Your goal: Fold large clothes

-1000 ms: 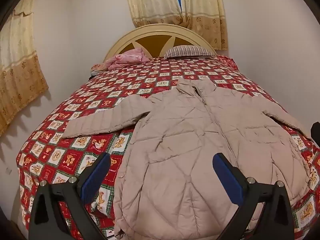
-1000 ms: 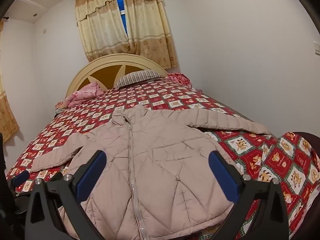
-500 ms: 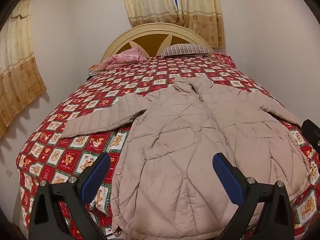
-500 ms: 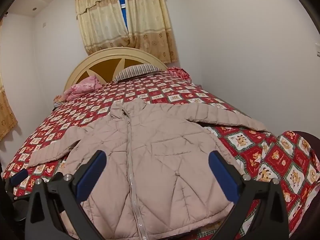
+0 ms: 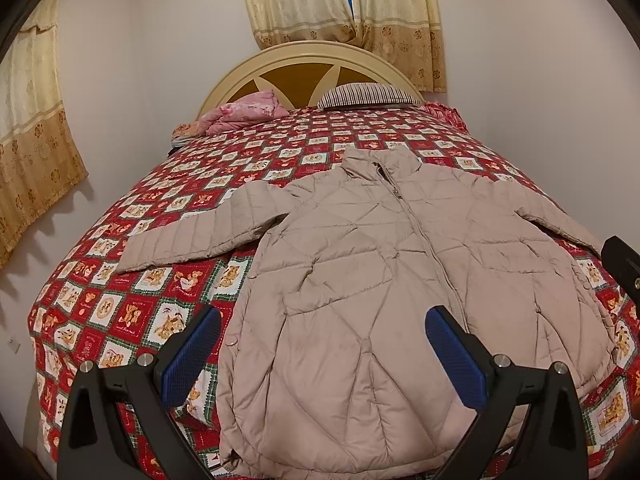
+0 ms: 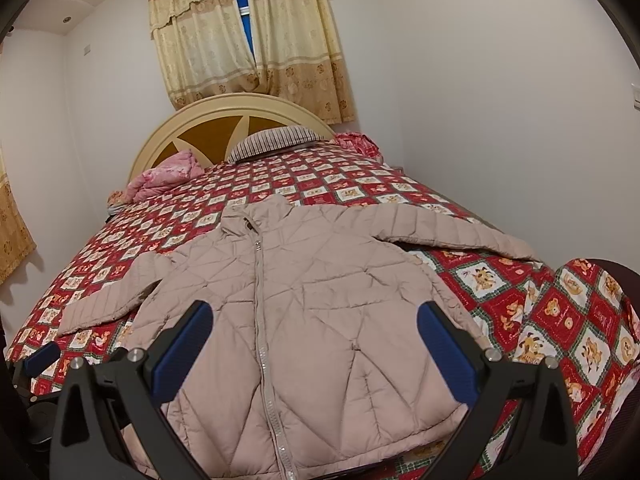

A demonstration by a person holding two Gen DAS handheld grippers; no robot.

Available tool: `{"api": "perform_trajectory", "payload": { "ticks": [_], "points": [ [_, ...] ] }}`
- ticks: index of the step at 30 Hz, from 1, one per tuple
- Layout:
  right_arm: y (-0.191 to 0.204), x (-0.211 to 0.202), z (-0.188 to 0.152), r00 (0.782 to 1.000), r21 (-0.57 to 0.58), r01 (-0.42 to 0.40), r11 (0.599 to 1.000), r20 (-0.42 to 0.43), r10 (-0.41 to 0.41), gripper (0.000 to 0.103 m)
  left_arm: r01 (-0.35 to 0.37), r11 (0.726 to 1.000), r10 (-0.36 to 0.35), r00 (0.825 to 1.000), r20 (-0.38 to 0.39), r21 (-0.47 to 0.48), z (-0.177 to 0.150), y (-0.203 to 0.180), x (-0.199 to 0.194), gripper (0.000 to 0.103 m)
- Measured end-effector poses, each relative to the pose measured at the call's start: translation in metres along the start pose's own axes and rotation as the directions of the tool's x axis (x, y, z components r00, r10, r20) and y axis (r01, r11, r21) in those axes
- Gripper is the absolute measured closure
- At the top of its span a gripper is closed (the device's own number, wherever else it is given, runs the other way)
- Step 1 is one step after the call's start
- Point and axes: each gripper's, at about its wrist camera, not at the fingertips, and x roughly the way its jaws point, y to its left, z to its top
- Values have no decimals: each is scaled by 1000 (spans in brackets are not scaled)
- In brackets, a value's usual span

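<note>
**On the bed: one quilted jacket, two tools spread wide**

Over the foot of the bed we are holding both tools above the bedding.

Item 1. Left gripper (image 5: 322, 354): we are keeping its two blue-padded fingers (image 5: 191, 356) spread wide, gripping nothing and touching nothing. It is hovering above the lower left part of the jacket.

Item 2. Right gripper (image 6: 314, 350): its blue pads (image 6: 446, 354) are likewise standing far apart, empty, hanging over the jacket's lower hem.

Item 3. Beige quilted jacket (image 5: 384, 280): it is lying flat, front up and zipped, on the red patchwork bedspread (image 5: 132, 312), collar pointing toward the headboard (image 5: 308, 60), both sleeves spreading outward. Its hem is reaching the foot edge of the bed.

Item 4. Striped pillow (image 5: 368, 94) and pink bundle (image 5: 244, 114): both are resting against the headboard, well apart from the jacket.

Item 5. Yellow curtains (image 6: 248, 36): they are hanging behind the headboard.
</note>
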Motion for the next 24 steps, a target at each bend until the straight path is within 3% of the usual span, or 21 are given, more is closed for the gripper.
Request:
{"api": "perform_trajectory", "payload": {
  "ticks": [24],
  "points": [
    [2, -1, 2, 1000, 4, -1, 1000, -7, 1, 0, 4, 1000, -4, 1000, -6, 2, 0, -1, 0, 1]
  ]
}}
